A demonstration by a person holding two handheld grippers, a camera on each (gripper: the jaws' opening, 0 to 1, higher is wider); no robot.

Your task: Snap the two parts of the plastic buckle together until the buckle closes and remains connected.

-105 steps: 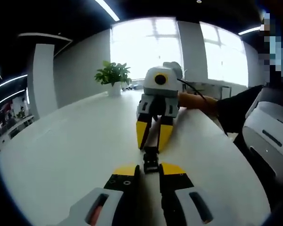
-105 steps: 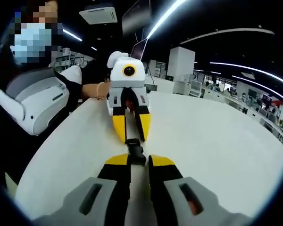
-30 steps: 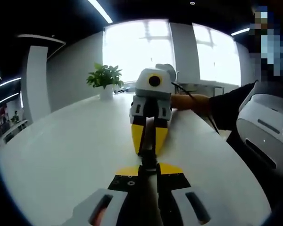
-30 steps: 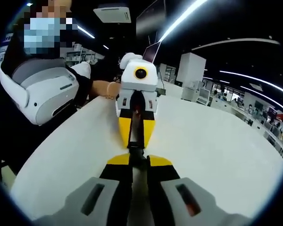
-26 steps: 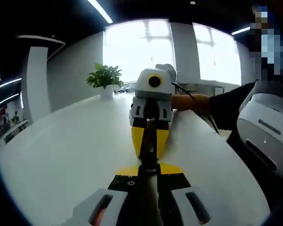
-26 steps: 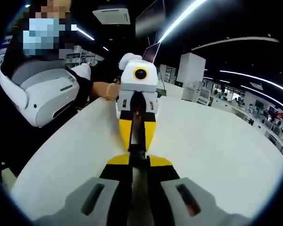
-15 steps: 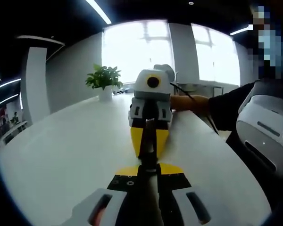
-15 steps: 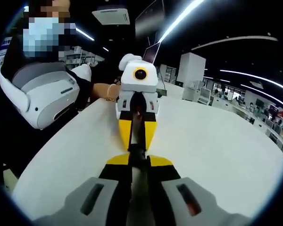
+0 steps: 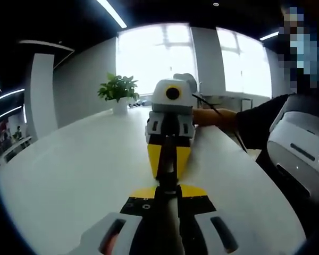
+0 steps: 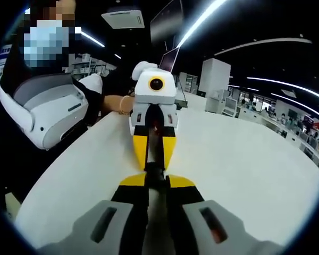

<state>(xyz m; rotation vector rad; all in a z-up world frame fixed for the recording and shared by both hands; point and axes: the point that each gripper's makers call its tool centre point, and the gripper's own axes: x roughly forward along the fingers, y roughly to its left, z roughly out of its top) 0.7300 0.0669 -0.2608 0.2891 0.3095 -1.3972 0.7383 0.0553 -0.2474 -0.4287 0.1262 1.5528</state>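
Seemingly, buckle (image 9: 167,183) between both hand-held grippers

The buckle (image 9: 167,178) looks black, though little of it shows. Each hand-held gripper, left (image 9: 167,192) and right (image 10: 154,182), has yellow-tipped black jaws on a white-grey body. The counter (image 9: 69,175) is white; the potted plant (image 9: 117,91) green.

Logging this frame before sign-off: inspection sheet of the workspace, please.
Surface: white table, bare around the work.
Job's things: black buckle held between both grippers; latch state hidden.
Clutter: potted plant at the far edge.
Grippers: left gripper and right gripper nose to nose, each shut on the buckle.
Cables: black cable behind the right gripper.
Surroundings: bright windows, ceiling strip lights, person's forearm.
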